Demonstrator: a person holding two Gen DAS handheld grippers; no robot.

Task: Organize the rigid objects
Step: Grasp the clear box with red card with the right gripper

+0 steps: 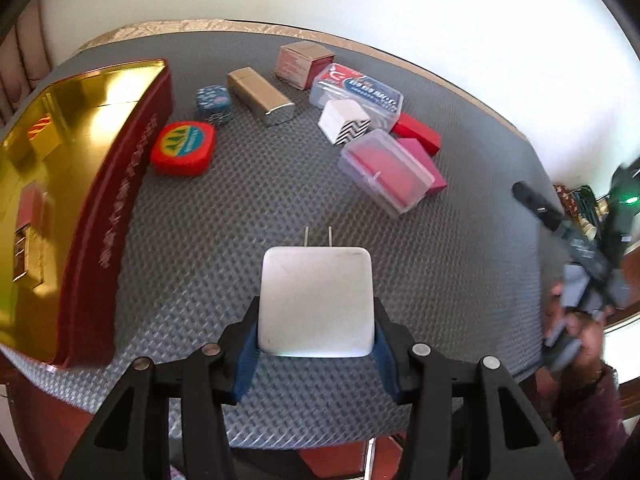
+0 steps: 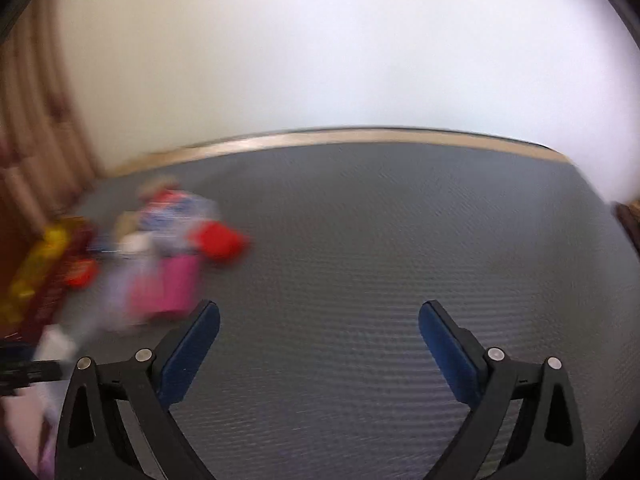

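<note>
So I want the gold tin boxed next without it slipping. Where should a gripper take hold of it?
Grip the gold tin across its two long flat sides, about mid-length, coming from above. It lies flat on the mat, clear of the blue patterned box; lengthwise it looks too long for the jaws.

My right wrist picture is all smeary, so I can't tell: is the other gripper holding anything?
Observer: Yes. The left gripper is clamped on a white charger, with a pad on each of its two sides.
Operator: Which way does its pluggy bit stick out?
Observer: The two prongs point straight away from the gripper.
Operator: What's the blurry yellow thing on my left?
Observer: That's a big red tin. It's open on top and gold inside.
</note>
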